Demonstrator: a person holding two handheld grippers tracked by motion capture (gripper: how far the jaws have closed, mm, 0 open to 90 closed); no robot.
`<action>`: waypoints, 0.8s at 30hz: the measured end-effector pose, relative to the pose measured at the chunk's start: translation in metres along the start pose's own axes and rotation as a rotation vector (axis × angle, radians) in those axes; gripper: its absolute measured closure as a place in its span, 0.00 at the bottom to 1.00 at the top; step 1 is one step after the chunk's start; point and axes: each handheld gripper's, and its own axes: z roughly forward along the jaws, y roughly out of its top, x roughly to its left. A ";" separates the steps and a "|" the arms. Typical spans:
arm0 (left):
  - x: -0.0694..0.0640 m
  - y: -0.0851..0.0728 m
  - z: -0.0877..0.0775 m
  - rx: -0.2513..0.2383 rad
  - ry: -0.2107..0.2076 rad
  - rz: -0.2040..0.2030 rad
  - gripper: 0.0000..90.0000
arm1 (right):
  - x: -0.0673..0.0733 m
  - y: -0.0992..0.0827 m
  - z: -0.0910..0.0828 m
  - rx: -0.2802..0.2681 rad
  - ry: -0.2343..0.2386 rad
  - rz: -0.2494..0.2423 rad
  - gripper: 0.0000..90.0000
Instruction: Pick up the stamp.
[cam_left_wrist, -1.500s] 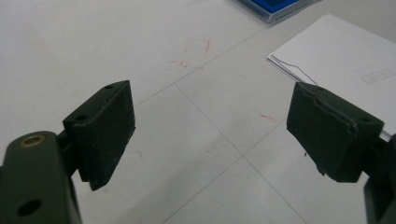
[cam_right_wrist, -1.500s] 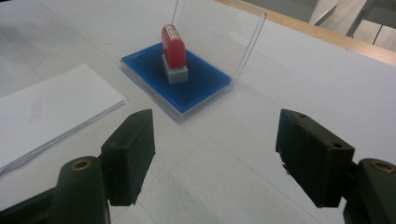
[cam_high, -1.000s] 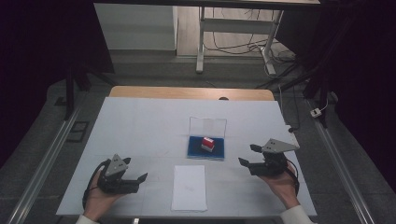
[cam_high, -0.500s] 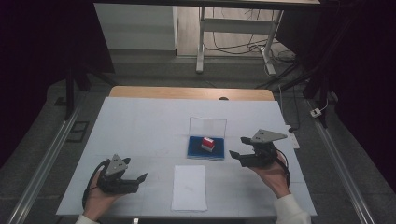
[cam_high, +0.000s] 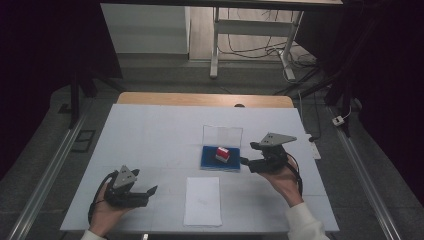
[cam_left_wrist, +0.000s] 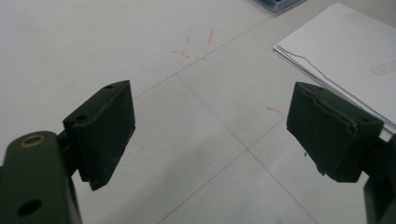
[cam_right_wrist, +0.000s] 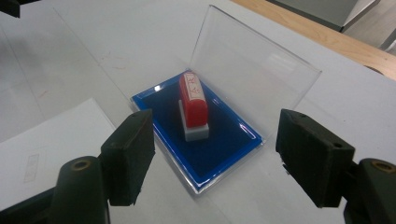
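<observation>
The step in hand looks like a reach for the red stamp, and doing it well, taken from left to right across the high view, starts with the left gripper: it is best left low at the near left of the white tabletop, beside the sheet of paper that lies near the front edge, ready to steady that sheet for stamping. Its fingers stand wide apart over bare tabletop, holding and touching nothing. Next comes the open ink pad case, just beyond the paper, its clear lid tilted up at the far side and the stamp upright on the blue pad. The right gripper hovers just to the case's right, pointing at it. It should come in level and centred, close on the stamp's red handle rather than its white base, stay clear of the raised lid, then lift straight up so the light case does not drag along. Its fingers are spread wide, framing the stamp from a short way off, with nothing between them yet.
</observation>
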 end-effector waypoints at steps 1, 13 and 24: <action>0.000 0.000 0.000 0.000 0.001 -0.001 0.17 | 0.000 0.000 0.002 0.004 0.002 0.001 0.31; -0.001 -0.002 0.001 0.010 0.006 0.004 0.17 | -0.001 0.009 0.031 0.049 0.039 -0.022 0.31; -0.002 -0.003 0.001 0.018 0.007 0.009 0.17 | 0.001 0.010 0.054 0.086 0.066 -0.029 0.32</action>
